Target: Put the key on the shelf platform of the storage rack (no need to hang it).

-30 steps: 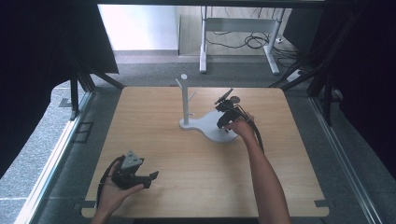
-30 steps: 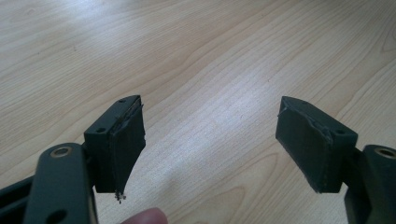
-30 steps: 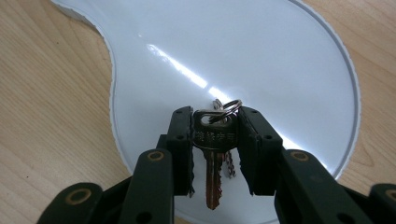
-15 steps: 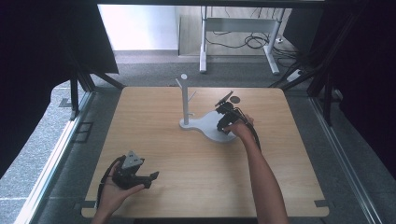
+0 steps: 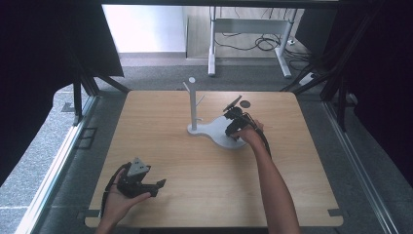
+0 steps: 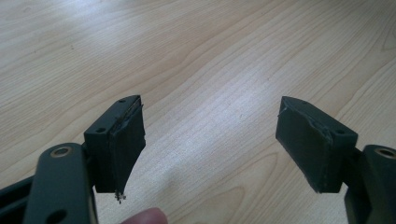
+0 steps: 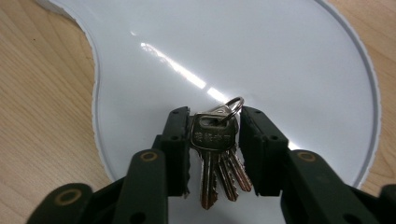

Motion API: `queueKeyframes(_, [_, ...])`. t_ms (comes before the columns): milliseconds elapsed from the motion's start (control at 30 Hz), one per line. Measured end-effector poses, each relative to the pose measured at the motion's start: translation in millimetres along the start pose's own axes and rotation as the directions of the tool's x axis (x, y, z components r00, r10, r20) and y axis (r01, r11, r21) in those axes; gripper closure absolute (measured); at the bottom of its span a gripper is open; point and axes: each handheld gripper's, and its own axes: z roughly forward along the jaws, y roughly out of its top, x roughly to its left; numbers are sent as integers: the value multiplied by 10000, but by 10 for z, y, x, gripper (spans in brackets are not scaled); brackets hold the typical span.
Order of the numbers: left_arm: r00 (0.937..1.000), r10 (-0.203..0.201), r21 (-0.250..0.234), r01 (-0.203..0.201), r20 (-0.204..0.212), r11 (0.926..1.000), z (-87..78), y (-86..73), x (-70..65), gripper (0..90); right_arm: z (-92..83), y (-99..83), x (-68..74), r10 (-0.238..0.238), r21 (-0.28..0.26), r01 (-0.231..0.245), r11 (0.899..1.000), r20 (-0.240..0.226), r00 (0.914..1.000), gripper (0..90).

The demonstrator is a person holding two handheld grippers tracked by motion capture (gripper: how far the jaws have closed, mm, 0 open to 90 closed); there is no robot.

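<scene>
Right gripper (image 7: 214, 135) was clamped on a bunch of silver keys (image 7: 215, 154), toothed blades pointing toward the camera, split ring (image 7: 232, 103) poking out past the jaw tips, over the glossy white curved base (image 7: 261, 60) of a stand (image 5: 194, 105). Left gripper (image 6: 210, 140) sat wide open, holding nothing, over pale woodgrain table (image 6: 210, 51), near the front-left corner.

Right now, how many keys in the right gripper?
3 keys on one ring, side by side between the right gripper jaws over the white base. More may be hidden behind.
</scene>
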Motion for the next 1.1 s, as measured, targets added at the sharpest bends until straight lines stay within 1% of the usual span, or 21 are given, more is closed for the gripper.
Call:
queueKeyframes(33, [10000, -5, -7, 5, 7, 10000, 0, 0, 1, 242, -12, 2, 0, 95, -14, -95, 10000, -18, 10000, 562])
queueKeyframes(167, [10000, -10, 4, 10, -6, 10000, 3, -1, -3, 242, -76, 4, 19, 268, -256, -264, 9993, 172, 9995, 487])
queueKeyframes(300, [10000, 21, -2, -21, 5, 10000, 4, 1, -6, 242, -143, -4, 23, 367, -524, -353, 9980, 248, 9990, 465])
queueKeyframes(400, [10000, -10, 6, 10, -5, 10000, 4, -1, -3, 242, -189, -18, 14, 343, -642, -334, 9974, 135, 9993, 459])
queueKeyframes(600, [10000, -39, -23, 39, -18, 10000, -4, -2, 5, 242, -314, -65, 1, 127, -910, -122, 9958, 42, 9999, 453])
queueKeyframes(767, [10000, -19, -27, 19, -34, 10000, -8, -2, 7, 242, -446, -117, 23, -127, -1119, 120, 9936, -52, 9999, 443])
queueKeyframes(900, [10000, -23, -30, 23, -47, 10000, -8, -1, 6, 242, -549, -194, 48, -337, -1456, 293, 9889, -280, 9990, 443])
queueKeyframes(1100, [10000, 21, 18, -21, -69, 10000, 5, 4, -20, 242, -687, -403, 96, -817, -1947, 701, 9784, -522, 9953, 446])
